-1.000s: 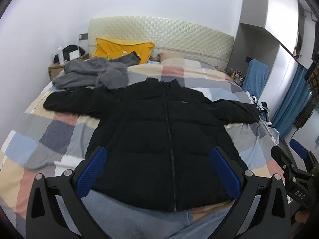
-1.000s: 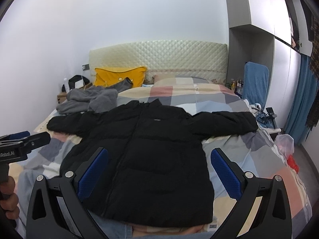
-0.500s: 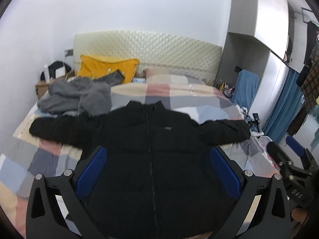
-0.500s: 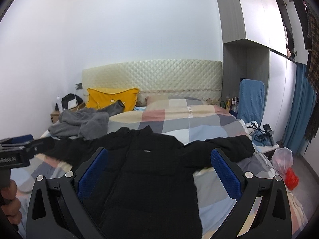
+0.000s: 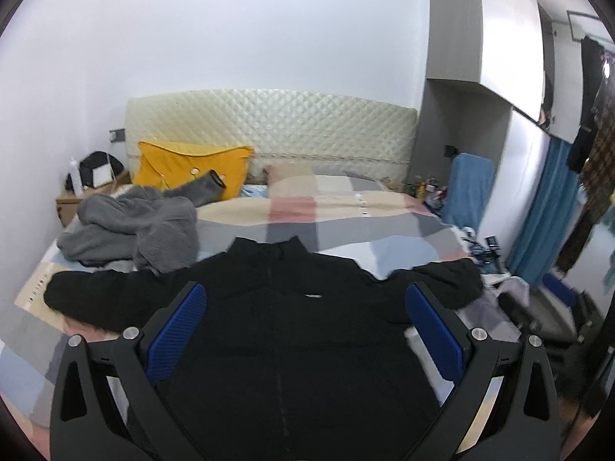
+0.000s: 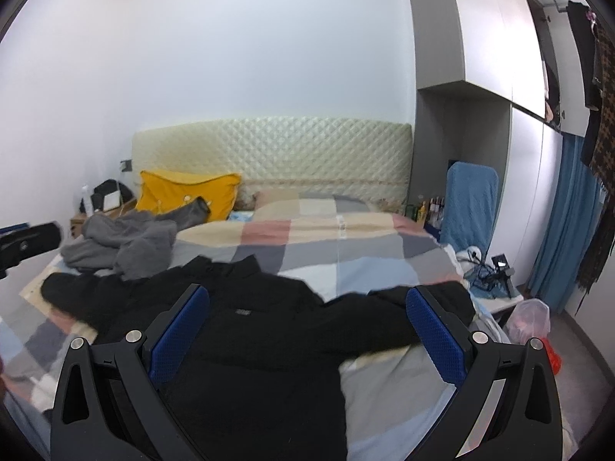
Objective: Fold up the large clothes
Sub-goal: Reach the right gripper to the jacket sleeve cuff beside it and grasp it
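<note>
L gripper [image 5: 305, 330] & R gripper [image 6: 307, 330] both held level w/ jaws spread wide, blue pads [image 5: 175, 332] facing inward, nothing between them, pointing fwd side by side, each showing blurred at the edge of the other's view, L at the left, R at the right.

Spread flat on the patchwork checked quilt [image 5: 346, 211], front up, collar toward the quilted cream headboard [image 5: 269, 126]: black padded jacket [image 5: 292, 330], sleeves out left and right. Behind its left sleeve, crumpled grey fleece garment [image 5: 130, 230]; behind that, against the headboard, yellow square pillow [image 5: 180, 165].
</note>
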`<action>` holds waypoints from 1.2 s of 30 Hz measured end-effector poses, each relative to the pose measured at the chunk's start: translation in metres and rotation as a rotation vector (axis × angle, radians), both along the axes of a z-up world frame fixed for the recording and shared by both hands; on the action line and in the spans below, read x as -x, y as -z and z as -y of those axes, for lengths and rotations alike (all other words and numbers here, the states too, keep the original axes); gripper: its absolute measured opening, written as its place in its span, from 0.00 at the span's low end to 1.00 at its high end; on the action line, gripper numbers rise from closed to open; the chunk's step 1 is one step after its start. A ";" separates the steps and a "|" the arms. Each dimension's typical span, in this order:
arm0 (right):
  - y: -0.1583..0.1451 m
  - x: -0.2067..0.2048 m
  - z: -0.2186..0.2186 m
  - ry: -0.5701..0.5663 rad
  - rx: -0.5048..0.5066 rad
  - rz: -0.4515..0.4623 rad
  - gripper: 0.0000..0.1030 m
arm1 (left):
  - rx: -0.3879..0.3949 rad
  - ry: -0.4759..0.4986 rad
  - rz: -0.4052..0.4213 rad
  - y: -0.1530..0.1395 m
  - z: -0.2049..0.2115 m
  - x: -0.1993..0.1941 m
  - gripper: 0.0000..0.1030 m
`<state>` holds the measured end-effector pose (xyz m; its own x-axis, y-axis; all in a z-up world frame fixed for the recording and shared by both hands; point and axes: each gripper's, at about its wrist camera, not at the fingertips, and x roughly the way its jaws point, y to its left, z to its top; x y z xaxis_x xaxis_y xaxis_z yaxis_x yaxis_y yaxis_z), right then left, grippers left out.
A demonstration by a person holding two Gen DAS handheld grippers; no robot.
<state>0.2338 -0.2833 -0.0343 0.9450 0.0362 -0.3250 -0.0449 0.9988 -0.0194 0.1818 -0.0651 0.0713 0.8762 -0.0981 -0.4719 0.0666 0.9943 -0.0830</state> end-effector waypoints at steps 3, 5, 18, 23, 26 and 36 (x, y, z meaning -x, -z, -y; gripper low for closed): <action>0.024 -0.026 0.008 0.047 0.006 -0.053 1.00 | -0.035 -0.017 -0.023 0.022 -0.013 -0.014 1.00; 0.036 -0.035 0.015 0.041 -0.035 -0.071 1.00 | -0.034 -0.017 -0.043 0.039 -0.023 -0.022 1.00; 0.094 -0.072 0.036 0.027 -0.090 -0.141 1.00 | -0.069 -0.074 -0.023 0.130 -0.073 -0.052 1.00; 0.110 -0.090 0.049 0.073 -0.056 -0.162 1.00 | 0.021 -0.078 -0.098 0.159 -0.098 -0.071 1.00; 0.114 -0.103 0.064 0.097 -0.062 -0.141 1.00 | 0.010 -0.087 -0.096 0.173 -0.101 -0.069 1.00; 0.162 -0.147 0.117 0.175 -0.142 -0.199 1.00 | 0.075 -0.096 -0.156 0.208 -0.104 -0.067 1.00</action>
